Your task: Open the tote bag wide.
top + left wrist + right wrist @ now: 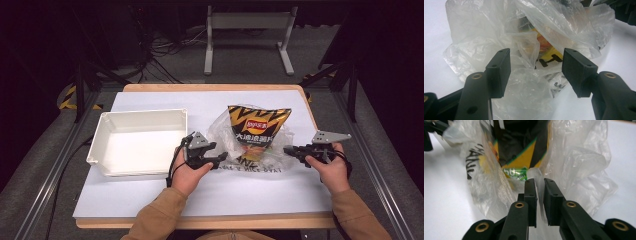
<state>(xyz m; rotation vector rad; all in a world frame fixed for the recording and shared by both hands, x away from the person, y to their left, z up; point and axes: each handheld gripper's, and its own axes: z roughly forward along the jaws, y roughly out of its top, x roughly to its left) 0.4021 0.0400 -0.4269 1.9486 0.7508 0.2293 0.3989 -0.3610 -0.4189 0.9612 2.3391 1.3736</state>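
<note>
A black-and-yellow chip bag [258,126] sits partly inside a crumpled clear plastic bag [220,131] at the middle of the table. My left gripper [221,159] is at the plastic bag's left lower edge. In the left gripper view its jaws [536,67] stand open, with the plastic bag [486,25] and the chip bag [549,53] just beyond them. My right gripper [288,149] is at the bag's right edge. In the right gripper view it [540,200] is shut on a fold of the plastic bag [579,157], and the chip bag [521,150] is right ahead.
An empty white bin [100,142] stands on the left of the white-covered table [250,192], close to my left hand. Bare table surface lies in front of the bag and behind it. A metal frame stands on the floor past the far edge.
</note>
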